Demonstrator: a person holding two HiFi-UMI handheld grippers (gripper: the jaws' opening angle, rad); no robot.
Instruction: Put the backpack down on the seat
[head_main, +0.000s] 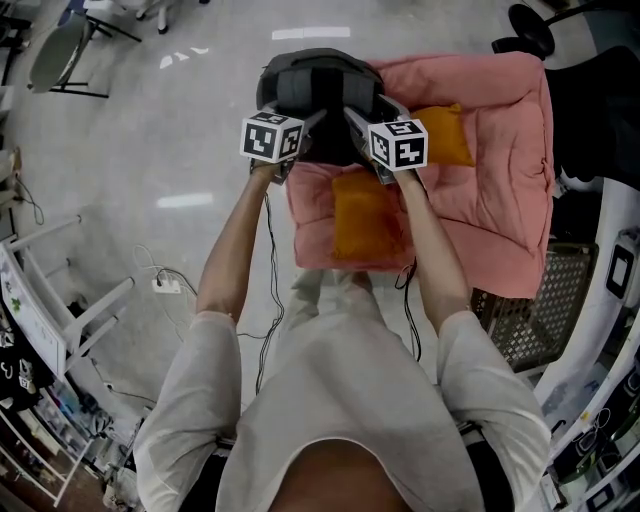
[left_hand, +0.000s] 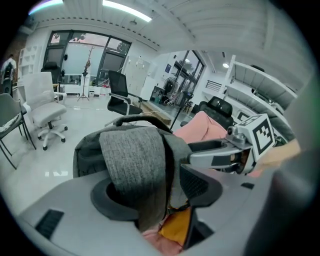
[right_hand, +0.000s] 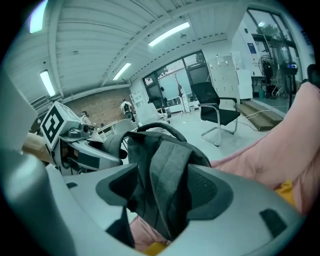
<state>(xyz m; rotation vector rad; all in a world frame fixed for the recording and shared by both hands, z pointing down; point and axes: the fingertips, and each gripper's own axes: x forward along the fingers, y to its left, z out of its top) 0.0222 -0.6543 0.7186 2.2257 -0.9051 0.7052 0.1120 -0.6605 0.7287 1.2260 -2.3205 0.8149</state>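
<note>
The dark grey backpack (head_main: 320, 90) rests at the far left end of the pink padded seat (head_main: 490, 150), upright against its edge. My left gripper (head_main: 308, 128) and right gripper (head_main: 358, 122) reach into it side by side from the near side. In the left gripper view a grey shoulder strap (left_hand: 135, 160) hangs between the jaws of the left gripper (left_hand: 152, 190), which stand wide and do not pinch it. In the right gripper view the other strap (right_hand: 167, 170) hangs loose between the spread jaws of the right gripper (right_hand: 165, 187), with gaps on both sides.
Two orange cushions (head_main: 365, 215) (head_main: 445, 135) lie on the seat beside the backpack. A wire basket (head_main: 540, 300) stands at the right, a white rack (head_main: 60, 320) at the left, a power strip (head_main: 165, 285) on the floor. Office chairs (left_hand: 42, 100) (left_hand: 120, 97) stand beyond.
</note>
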